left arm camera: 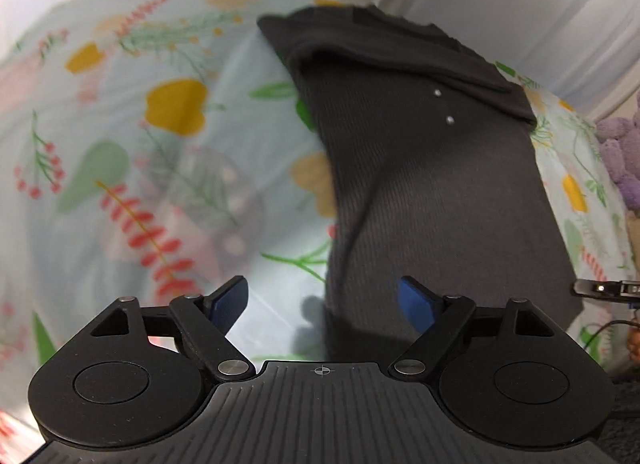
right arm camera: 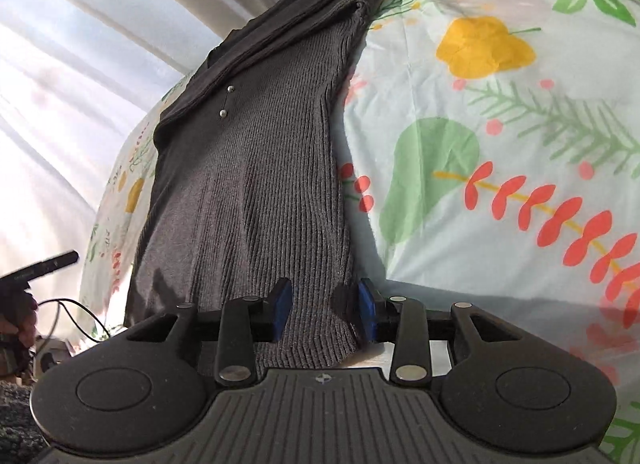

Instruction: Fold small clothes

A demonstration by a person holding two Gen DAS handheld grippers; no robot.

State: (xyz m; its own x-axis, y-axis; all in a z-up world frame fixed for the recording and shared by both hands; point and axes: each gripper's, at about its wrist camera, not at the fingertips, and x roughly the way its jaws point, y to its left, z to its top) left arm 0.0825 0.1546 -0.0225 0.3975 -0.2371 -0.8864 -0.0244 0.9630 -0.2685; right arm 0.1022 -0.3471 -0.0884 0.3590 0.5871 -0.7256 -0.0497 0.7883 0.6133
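A dark grey ribbed knit garment (left arm camera: 436,192) with two small silver buttons lies lengthwise on a floral sheet, its sides folded in and its collar end far from me. My left gripper (left arm camera: 322,304) is open, its blue pads spread over the garment's near left edge, not holding it. In the right wrist view the same garment (right arm camera: 256,192) runs away from me. My right gripper (right arm camera: 325,310) has its blue pads on either side of the garment's near hem corner, a gap still between them and cloth lying in that gap.
The sheet (right arm camera: 500,144) is pale blue with yellow, green and red flowers and covers the whole work surface. White curtains (right arm camera: 80,64) hang behind. A purple plush toy (left arm camera: 620,156) sits at the right edge. Cables and the other gripper (right arm camera: 36,268) lie off the left edge.
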